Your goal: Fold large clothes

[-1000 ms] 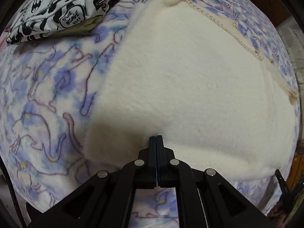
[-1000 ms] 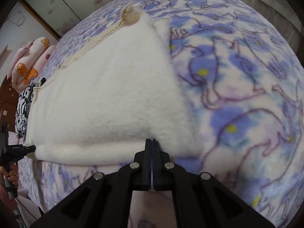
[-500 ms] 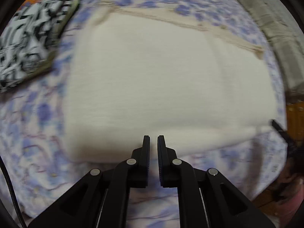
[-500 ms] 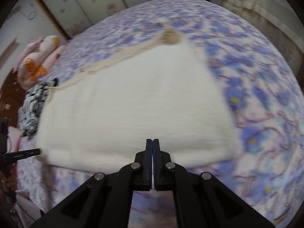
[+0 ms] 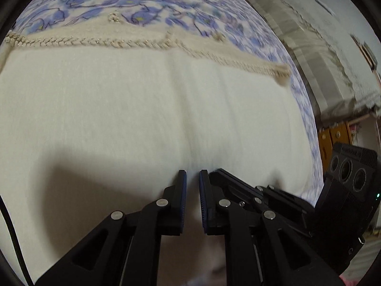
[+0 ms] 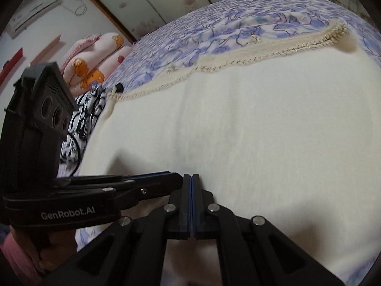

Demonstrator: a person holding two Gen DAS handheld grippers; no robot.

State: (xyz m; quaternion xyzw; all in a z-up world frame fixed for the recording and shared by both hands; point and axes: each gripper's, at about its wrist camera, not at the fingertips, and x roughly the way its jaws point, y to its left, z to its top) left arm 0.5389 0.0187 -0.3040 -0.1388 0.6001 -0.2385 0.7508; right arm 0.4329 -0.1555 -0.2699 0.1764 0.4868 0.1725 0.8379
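A cream fluffy garment [image 5: 142, 107] [image 6: 262, 119] lies folded flat on the bed, its crocheted trim [image 5: 95, 43] [image 6: 262, 50] along the far edge. My left gripper [image 5: 192, 174] hangs over the garment's near part. Its jaws are opening, with a narrow gap between them and no cloth pinched. Close beside it on the right is my right gripper [image 6: 191, 176], shut, its tips at the cloth's surface with nothing visibly held. Each gripper shows in the other's view: the right gripper [image 5: 220, 172] and the left gripper [image 6: 175, 175].
The bed sheet [image 5: 119, 0] [image 6: 238, 19] has a purple cat print. A folded black-and-white garment [image 6: 88, 109] and pink bear-print bedding [image 6: 95, 59] lie at the far left. Lace-covered furniture [image 5: 309, 47] and an orange cabinet [image 5: 333, 133] stand past the bed's right edge.
Both grippers have swept along the garment's near edge toward its middle and now sit side by side. The left jaws went from shut to slightly parted. The right stayed shut.
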